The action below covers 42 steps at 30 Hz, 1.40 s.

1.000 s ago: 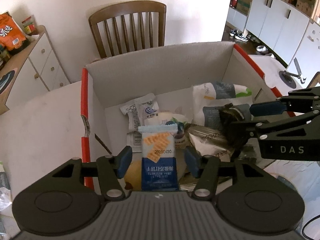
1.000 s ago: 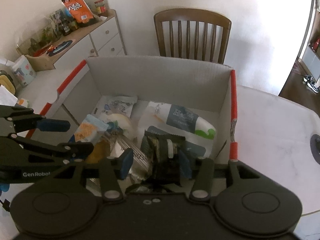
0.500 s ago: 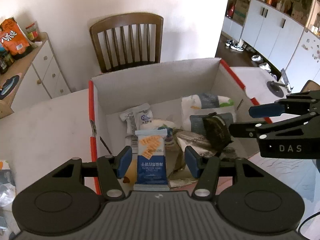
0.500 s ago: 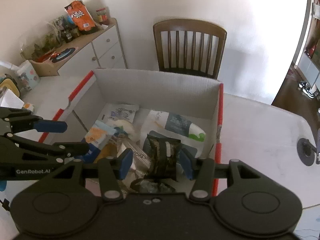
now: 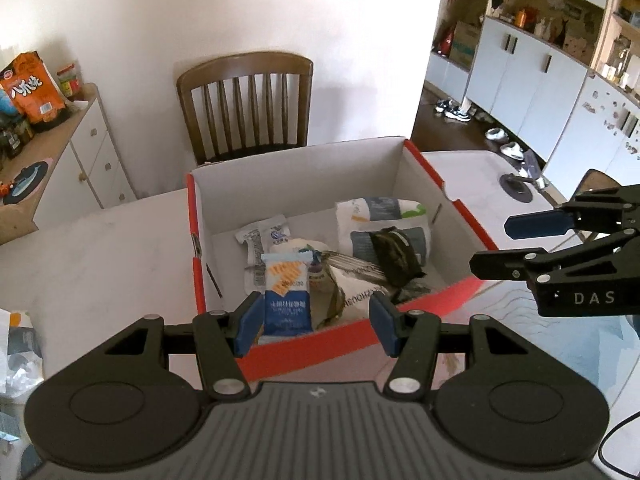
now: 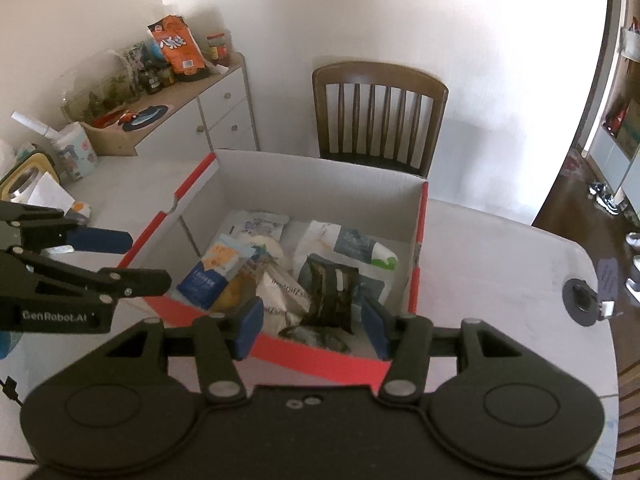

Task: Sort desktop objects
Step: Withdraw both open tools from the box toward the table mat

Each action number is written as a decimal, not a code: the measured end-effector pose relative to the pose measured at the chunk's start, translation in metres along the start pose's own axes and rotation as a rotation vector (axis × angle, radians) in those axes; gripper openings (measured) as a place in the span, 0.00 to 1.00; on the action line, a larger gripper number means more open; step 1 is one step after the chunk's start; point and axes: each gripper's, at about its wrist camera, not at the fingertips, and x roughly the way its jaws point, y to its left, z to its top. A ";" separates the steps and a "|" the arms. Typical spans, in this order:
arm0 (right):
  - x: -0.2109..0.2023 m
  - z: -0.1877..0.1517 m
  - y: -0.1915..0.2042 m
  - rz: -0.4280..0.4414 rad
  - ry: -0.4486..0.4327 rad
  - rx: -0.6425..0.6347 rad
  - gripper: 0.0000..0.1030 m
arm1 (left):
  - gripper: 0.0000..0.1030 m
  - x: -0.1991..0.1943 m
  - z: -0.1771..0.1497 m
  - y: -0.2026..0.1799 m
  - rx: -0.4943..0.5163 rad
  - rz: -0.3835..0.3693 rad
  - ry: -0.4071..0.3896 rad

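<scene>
Both tools have pulled up and back out of the red-and-white box (image 5: 408,184) since a second ago: earlier their fingers were down among the snacks, now the near red wall sits just ahead of both sets of fingertips and more of the white desk (image 5: 100,248) shows around the box. The blue-and-white cracker packet (image 5: 287,294) was framed between the left tool (image 5: 312,324) fingers then and now lies in the box's near-left part, leaning on the other packs, apart from the pads. The dark green packet (image 6: 331,294) was between the right tool (image 6: 314,326) fingers; it now rests on the white pouch (image 6: 352,250) toward the box's right side. Reads as two drops done, so this pair of items looks sorted and the next pickup would come from outside the box. Left tool: about half open, empty, touching nothing. Right tool: jaws opening, nothing pressed between them, the green packet only lined up behind the gap, not gripped. In each view the other tool shows at the frame edge, outside the box wall. More clutter at the far left of the desk (image 6: 48,200), too small to name.
</scene>
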 end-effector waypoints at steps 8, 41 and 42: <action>-0.027 -0.020 0.011 -0.015 -0.014 0.005 0.54 | 0.59 -0.025 -0.023 -0.002 0.009 -0.022 -0.018; -0.049 -0.147 0.039 -0.090 0.069 0.136 0.59 | 1.00 -0.027 -0.121 -0.014 0.090 -0.164 0.019; -0.049 -0.151 0.040 -0.091 0.075 0.143 0.59 | 1.00 -0.025 -0.124 -0.013 0.089 -0.164 0.024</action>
